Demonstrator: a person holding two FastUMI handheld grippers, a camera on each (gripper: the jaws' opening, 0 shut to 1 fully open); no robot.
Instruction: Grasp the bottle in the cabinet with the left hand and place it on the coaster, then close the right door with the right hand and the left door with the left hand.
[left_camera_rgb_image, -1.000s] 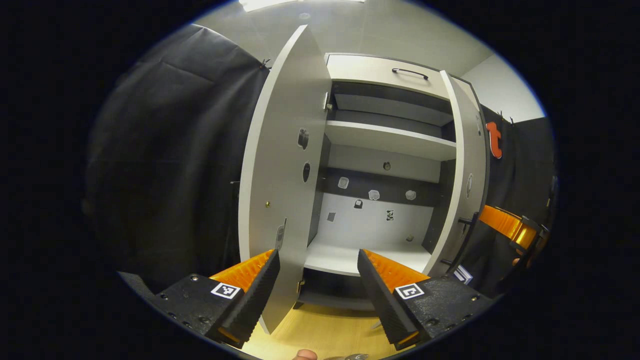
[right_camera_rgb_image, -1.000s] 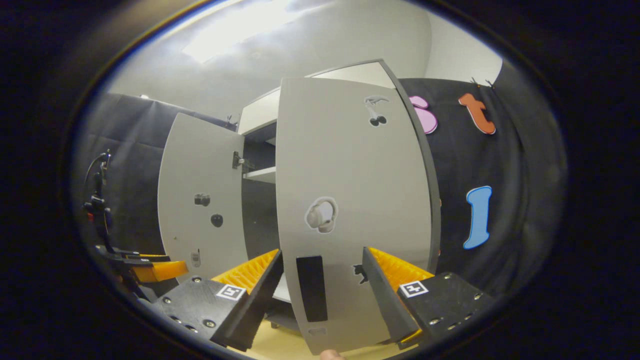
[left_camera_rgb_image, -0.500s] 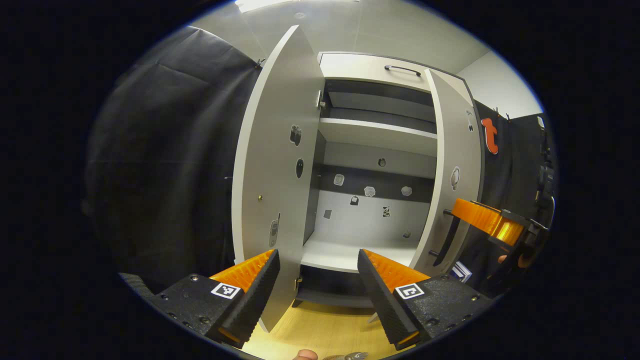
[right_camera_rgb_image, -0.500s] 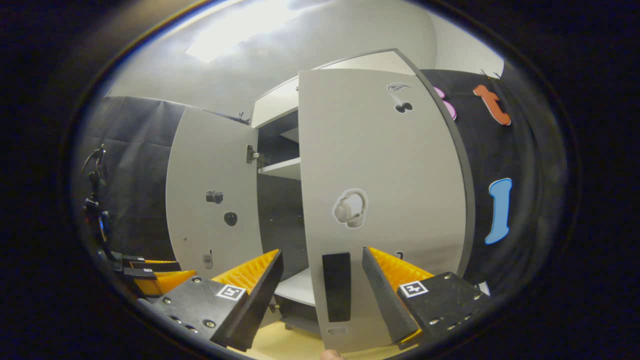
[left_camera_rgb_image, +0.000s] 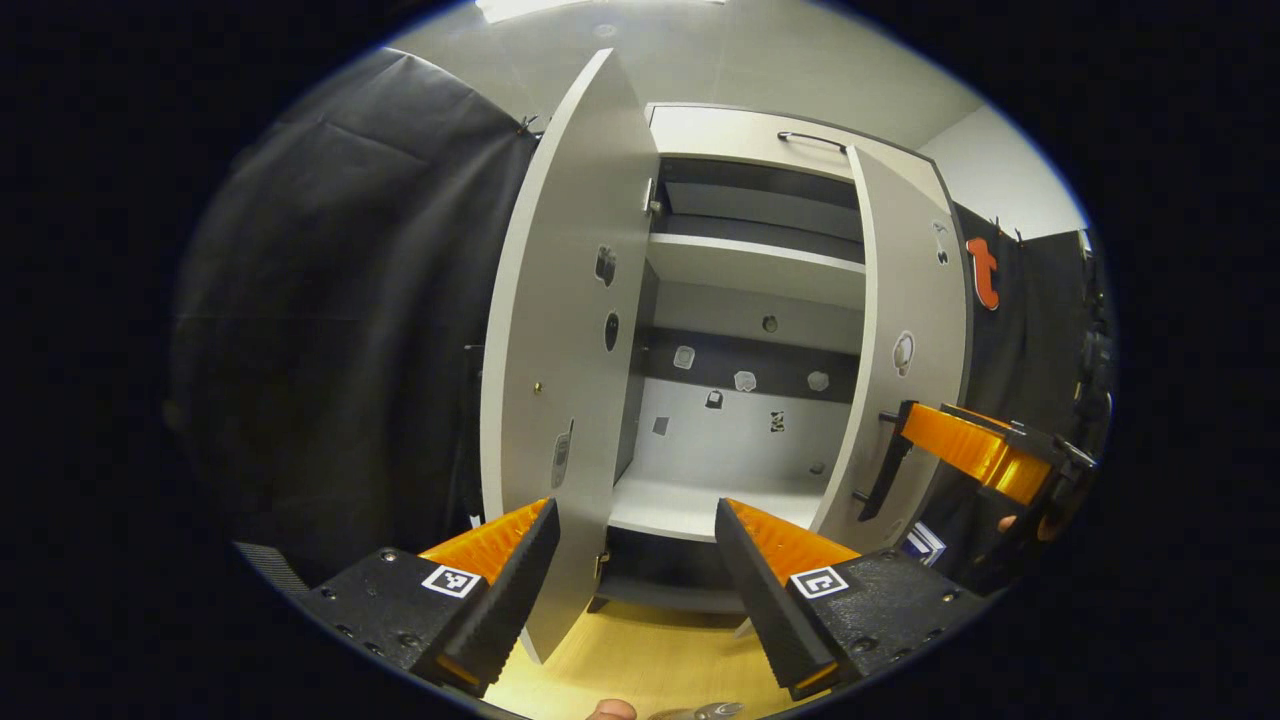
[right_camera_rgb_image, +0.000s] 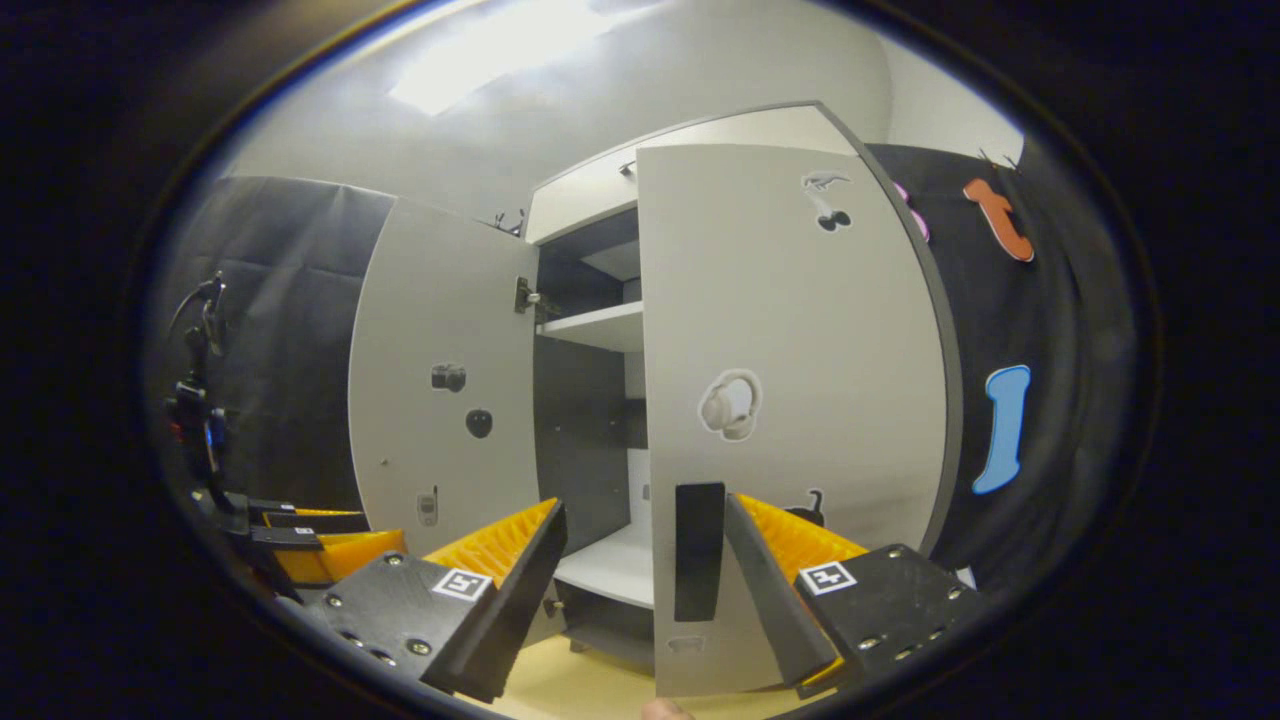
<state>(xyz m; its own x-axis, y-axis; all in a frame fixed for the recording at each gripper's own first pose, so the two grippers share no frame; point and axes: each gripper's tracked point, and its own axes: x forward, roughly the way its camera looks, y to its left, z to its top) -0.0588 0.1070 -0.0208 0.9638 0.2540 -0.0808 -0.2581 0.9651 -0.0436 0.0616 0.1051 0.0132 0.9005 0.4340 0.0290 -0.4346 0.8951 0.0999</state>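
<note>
Right tool (right_camera_rgb_image: 640, 580) spread wide by the right door's (right_camera_rgb_image: 800, 330) handle (right_camera_rgb_image: 698, 550), gripping nothing | left tool (left_camera_rgb_image: 635, 585) also wide open at the left door's (left_camera_rgb_image: 565, 330) edge | cabinet (left_camera_rgb_image: 745, 270) shelves bare behind

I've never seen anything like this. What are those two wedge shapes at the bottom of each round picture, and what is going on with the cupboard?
No robot here: a person holds a pair of tongs in each hand, each carrying a fisheye camera. The wedges are that camera's own tongs: the left tongs and the right tongs, both open and holding nothing. Ahead stands a cabinet with its left door wide open. The right tongs sit by the right door, beside its dark handle, as if to push it shut. The visible shelves look bare.
</note>
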